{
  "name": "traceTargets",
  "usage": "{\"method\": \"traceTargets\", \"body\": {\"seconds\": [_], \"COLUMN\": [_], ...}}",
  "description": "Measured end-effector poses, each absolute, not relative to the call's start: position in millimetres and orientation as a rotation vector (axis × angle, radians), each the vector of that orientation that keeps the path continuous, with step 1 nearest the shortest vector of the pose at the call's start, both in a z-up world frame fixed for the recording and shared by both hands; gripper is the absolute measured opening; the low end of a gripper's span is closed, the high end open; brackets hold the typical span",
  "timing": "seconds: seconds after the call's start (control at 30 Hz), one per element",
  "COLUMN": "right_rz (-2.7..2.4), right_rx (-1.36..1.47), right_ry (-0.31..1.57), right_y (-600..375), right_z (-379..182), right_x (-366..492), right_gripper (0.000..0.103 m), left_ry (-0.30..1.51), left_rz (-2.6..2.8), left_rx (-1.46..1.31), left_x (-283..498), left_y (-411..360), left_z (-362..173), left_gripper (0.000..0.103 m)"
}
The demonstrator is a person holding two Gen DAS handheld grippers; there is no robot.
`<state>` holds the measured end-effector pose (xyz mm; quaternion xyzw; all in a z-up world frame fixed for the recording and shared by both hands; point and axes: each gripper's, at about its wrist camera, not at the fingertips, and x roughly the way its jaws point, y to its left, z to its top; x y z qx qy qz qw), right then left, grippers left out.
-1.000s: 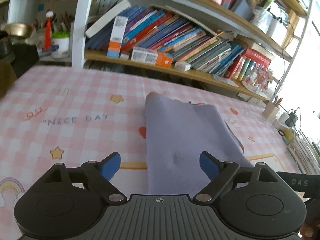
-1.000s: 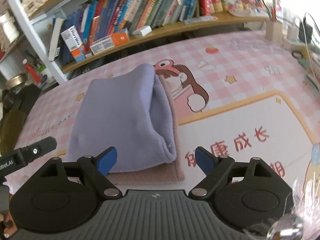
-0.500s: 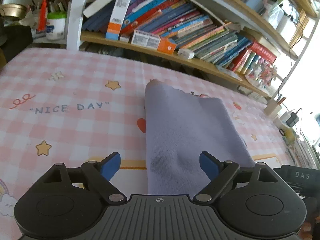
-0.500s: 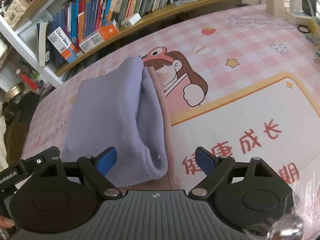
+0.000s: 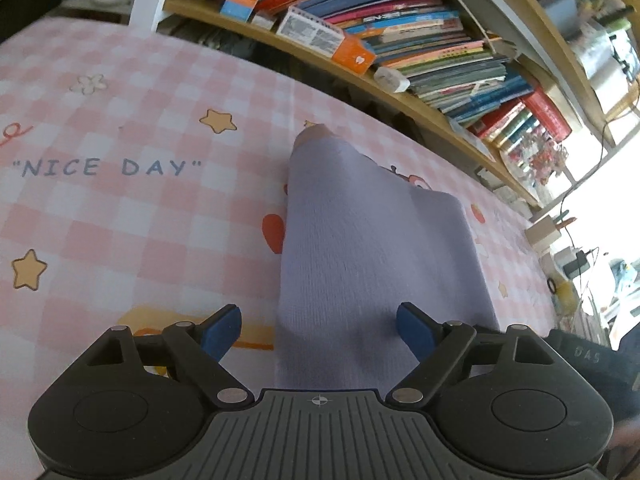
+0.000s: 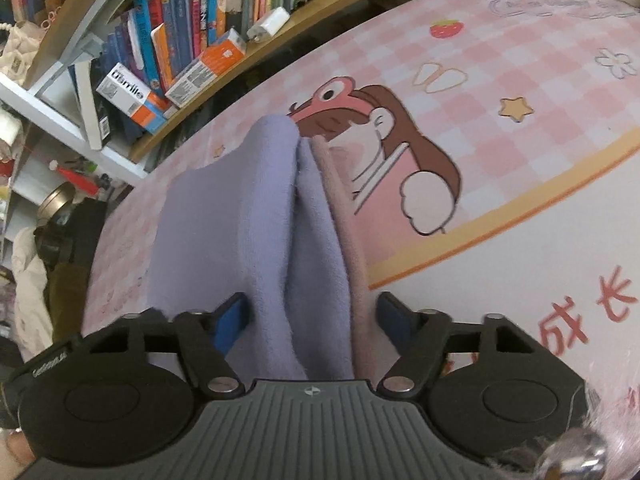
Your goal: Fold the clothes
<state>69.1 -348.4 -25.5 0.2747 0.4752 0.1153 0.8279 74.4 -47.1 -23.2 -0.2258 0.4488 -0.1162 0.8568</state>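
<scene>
A folded lavender garment [image 5: 372,248] lies on the pink checked tablecloth [image 5: 120,220]; a beige-pink layer peeks out at its far tip and along its right side in the right wrist view [image 6: 344,224]. My left gripper [image 5: 318,328] is open, its blue fingertips straddling the garment's near left edge. My right gripper [image 6: 312,318] is open, with the garment's folded layers [image 6: 240,220] bulging up between its blue fingertips. Whether the pads touch the cloth cannot be told.
Bookshelves [image 5: 400,40] packed with books run along the table's far edge. Boxes and a white charger [image 6: 268,24] sit on the low shelf. A pen holder and cables [image 5: 560,240] stand at the table's far right. The other gripper's body [image 5: 588,356] shows at right.
Both grippers have moved forward and lower onto the garment's near end. The folded layers now rise between the right gripper's fingers. Both stay open.
</scene>
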Motion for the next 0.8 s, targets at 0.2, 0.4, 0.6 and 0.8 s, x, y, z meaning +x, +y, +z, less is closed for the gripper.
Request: {"method": "traceTargets", "body": {"seconds": [0.2, 0.4, 0.6, 0.8], "right_rz": [0.28, 0.351, 0.337, 0.3], "right_rx": [0.561, 0.309, 0.313, 0.532], "right_ry": [1.01, 0.89, 0.935, 1.01], "right_y": [-342, -314, -317, -342], "right_z": [-26, 7, 0, -25], "right_x": [74, 63, 65, 68], "right_gripper": [0.039, 0.025, 0.028, 0.045], "left_ry": [0.959, 0.956, 0.951, 0.971], "left_rz": [-0.255, -0.242, -0.251, -0.277], "left_rx": [-0.518, -0.5, -0.436, -0.463], "left_x": [84, 82, 82, 82], "left_y": [-50, -56, -60, -53], "left_z": [-26, -21, -14, -17], "left_gripper": [0.076, 0.057, 0.057, 0.061]}}
